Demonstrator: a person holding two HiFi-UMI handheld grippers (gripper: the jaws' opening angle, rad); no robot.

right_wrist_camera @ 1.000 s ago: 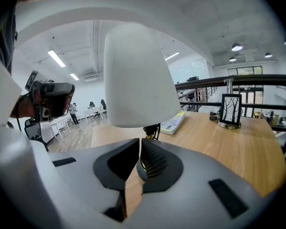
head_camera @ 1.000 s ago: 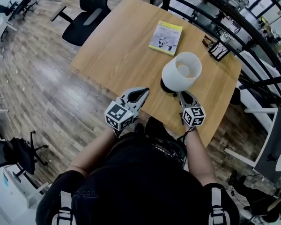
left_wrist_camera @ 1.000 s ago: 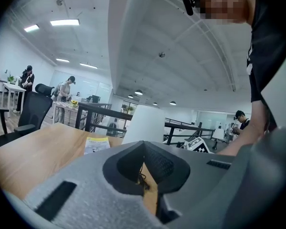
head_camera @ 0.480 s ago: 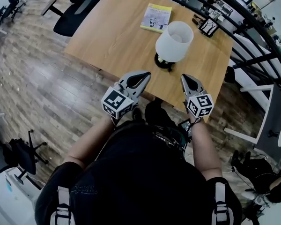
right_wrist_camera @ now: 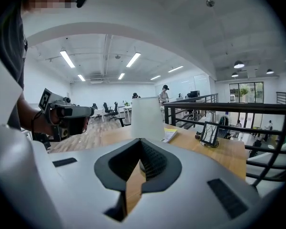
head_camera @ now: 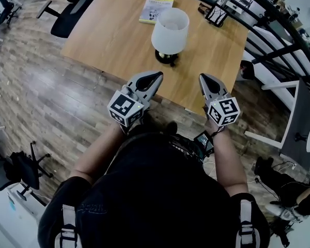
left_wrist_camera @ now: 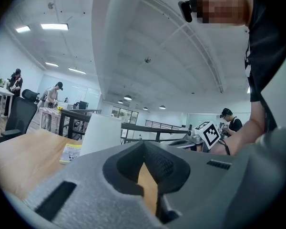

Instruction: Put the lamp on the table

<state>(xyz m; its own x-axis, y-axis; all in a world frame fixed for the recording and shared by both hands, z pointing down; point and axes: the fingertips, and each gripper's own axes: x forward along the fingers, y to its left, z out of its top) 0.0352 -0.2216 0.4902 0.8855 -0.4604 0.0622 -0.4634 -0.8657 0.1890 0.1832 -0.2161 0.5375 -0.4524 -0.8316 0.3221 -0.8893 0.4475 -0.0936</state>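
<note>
White-shaded lamp (head_camera: pixel 170 32) upright on light wooden desk (head_camera: pixel 108 30); placement apparently complete. Left gripper (head_camera: pixel 156 76) and right gripper (head_camera: pixel 203 78): fingers (right_wrist_camera: pixel 152 161) closed, empty, clear of the lamp.

Wooden table (head_camera: pixel 109 35) carries white-shaded lamp (head_camera: pixel 170 30) (upright), yellow booklet (head_camera: pixel 156 9) just beyond, small framed stand (head_camera: pixel 215 15) near far edge.

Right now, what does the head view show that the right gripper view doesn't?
Only the head view: the lamp's dark base and the marker cube on the right hand-held gripper. Only the right gripper view: ceiling lights and people standing far off. Both: the white lampshade, the yellow booklet, the wooden table and the left hand-held gripper.
</note>
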